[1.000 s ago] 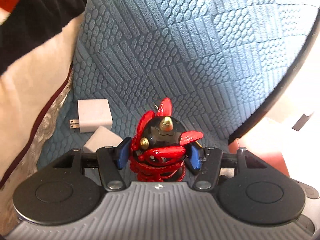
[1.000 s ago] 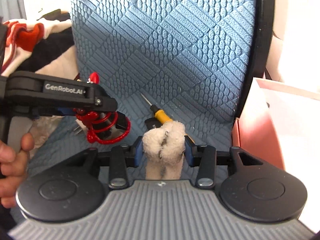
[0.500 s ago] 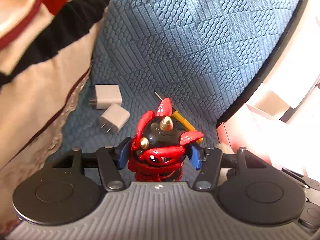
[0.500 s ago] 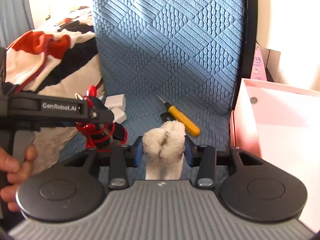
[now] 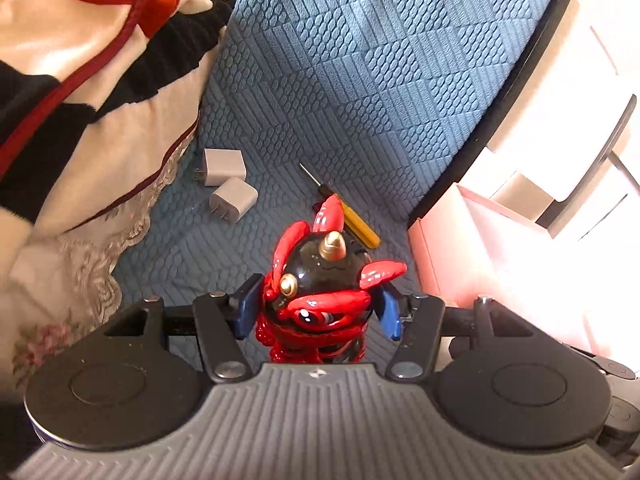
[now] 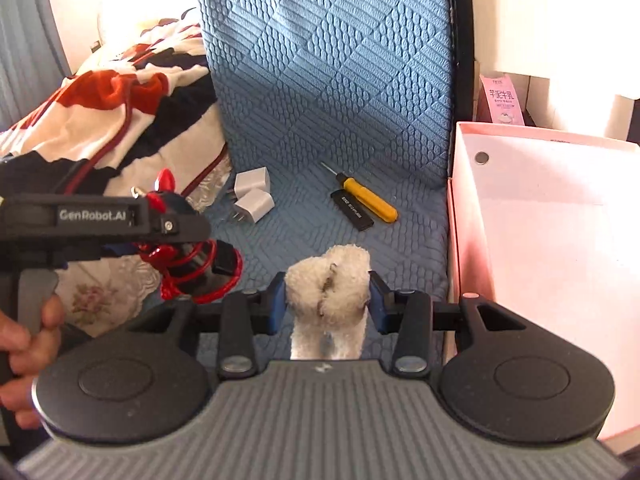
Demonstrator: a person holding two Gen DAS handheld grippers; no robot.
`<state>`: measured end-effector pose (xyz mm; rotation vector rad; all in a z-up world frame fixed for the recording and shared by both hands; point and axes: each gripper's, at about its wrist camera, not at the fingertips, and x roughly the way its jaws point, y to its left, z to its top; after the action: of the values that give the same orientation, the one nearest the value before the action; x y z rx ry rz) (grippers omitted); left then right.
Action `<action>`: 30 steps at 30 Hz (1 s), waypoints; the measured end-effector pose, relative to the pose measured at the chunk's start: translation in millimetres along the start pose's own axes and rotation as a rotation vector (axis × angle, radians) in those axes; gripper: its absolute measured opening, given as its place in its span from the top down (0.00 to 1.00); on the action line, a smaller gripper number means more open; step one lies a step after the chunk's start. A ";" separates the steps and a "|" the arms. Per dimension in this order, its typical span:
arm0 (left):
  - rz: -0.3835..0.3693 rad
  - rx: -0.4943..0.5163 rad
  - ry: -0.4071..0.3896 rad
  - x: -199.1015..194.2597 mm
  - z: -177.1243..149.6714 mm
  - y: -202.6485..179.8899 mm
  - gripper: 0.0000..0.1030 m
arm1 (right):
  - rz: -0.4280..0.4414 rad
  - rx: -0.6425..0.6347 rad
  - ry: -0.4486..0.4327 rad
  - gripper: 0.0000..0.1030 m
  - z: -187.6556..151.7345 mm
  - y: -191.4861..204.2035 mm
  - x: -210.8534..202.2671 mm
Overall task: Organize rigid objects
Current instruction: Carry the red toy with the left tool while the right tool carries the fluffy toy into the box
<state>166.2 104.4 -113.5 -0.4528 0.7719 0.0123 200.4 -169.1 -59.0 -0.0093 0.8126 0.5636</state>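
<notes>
My left gripper point(image 5: 318, 306) is shut on a red and black toy figure point(image 5: 320, 280) with gold horns, held above the blue quilted mat point(image 5: 360, 80). The figure also shows in the right wrist view point(image 6: 188, 264), left of my right gripper. My right gripper point(image 6: 328, 296) is shut on a white fluffy toy point(image 6: 328, 292). On the mat lie two white chargers point(image 6: 252, 196), a yellow screwdriver point(image 6: 368, 200) and a black USB stick point(image 6: 352, 210). A pink box point(image 6: 540, 240) stands open at the right.
A red, black and white blanket point(image 6: 120, 120) is piled at the left, over a lace-edged cloth point(image 5: 80, 260). A pink carton point(image 6: 502, 100) stands behind the box. White drawers point(image 5: 560, 140) are beyond the mat's black edge.
Both grippers have drawn back and up from the mat with their toys held. More of the mat, the chargers, the screwdriver and the pink box have come into view.
</notes>
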 end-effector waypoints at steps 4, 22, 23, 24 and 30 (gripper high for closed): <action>-0.013 0.006 -0.014 -13.3 5.9 -15.5 0.38 | -0.020 0.040 -0.022 0.57 13.6 -9.7 -10.6; -0.105 0.032 -0.127 -37.1 60.7 -106.0 0.38 | -0.054 0.017 -0.181 0.57 78.7 -60.6 -69.4; -0.111 0.033 -0.133 -37.3 62.4 -112.6 0.38 | -0.055 0.018 -0.184 0.57 80.8 -63.9 -72.5; -0.117 0.034 -0.138 -37.5 64.1 -119.2 0.38 | -0.058 0.018 -0.186 0.57 82.2 -67.6 -75.3; -0.142 0.071 -0.161 -34.5 65.9 -158.7 0.38 | -0.089 0.025 -0.189 0.57 86.9 -96.2 -92.0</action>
<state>213.1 -7.5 13.0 -0.4331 0.5792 -0.1099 255.4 -275.8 45.3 0.0305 0.6322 0.4629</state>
